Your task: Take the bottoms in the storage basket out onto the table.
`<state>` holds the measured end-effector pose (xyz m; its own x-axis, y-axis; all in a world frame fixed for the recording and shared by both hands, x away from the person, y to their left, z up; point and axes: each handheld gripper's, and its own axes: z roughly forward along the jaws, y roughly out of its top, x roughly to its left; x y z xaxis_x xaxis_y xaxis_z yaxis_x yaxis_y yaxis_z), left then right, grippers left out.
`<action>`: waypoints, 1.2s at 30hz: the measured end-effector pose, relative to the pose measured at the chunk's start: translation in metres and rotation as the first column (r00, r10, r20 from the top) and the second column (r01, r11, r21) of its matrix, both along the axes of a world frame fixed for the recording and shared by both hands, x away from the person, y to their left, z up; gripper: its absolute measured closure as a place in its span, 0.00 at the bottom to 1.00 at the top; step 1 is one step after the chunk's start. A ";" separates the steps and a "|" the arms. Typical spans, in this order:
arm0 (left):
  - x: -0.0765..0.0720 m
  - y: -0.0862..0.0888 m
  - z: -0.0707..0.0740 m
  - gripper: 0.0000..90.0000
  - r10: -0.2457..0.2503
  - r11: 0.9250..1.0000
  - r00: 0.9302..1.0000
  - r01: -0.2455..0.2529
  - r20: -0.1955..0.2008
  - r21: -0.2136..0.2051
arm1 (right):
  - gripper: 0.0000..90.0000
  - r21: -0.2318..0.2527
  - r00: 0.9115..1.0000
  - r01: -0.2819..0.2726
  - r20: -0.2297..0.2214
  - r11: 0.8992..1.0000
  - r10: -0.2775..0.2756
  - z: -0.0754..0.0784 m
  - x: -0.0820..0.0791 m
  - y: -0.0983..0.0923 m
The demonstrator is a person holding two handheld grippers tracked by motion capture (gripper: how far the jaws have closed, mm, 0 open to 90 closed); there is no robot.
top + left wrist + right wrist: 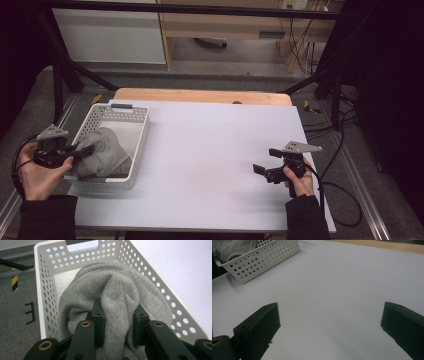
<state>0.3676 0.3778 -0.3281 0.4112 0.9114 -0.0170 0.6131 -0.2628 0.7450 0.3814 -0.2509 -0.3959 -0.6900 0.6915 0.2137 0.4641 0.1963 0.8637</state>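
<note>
Your left gripper [117,322] has its jaws pinching soft grey cloth [112,297] over the perforated basket [45,290] rim; right gripper [329,322] gapes wide above bare bench [210,150].

Right of the basket [140,145] the white tabletop [210,150] lies bare all the way to the right claw [264,161], so a hand could sweep across it unhindered. Inside the basket, the grey cloth [117,290] heaps up against the near wall and leaves free floor at the far end by the handle slot. The basket's perforated walls bar any sideways entry.
</note>
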 end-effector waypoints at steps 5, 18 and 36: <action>0.000 -0.002 0.002 0.77 0.006 1.000 1.000 -0.006 0.005 0.003 | 0.03 -0.001 1.000 -0.001 -0.001 1.000 0.001 0.000 0.000 0.000; -0.001 -0.006 0.012 0.77 0.002 1.000 1.000 -0.002 0.023 0.003 | 0.03 -0.004 1.000 0.001 -0.001 1.000 -0.001 0.000 0.000 0.000; 0.000 -0.003 0.028 0.77 -0.009 1.000 0.999 0.009 0.041 0.002 | 0.03 0.000 1.000 0.003 0.000 1.000 -0.003 0.000 0.000 0.000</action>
<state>0.3678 0.3750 -0.2996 0.4193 0.9078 0.0017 0.5796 -0.2692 0.7691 0.3814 -0.2509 -0.3959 -0.6879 0.6937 0.2135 0.4648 0.1951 0.8637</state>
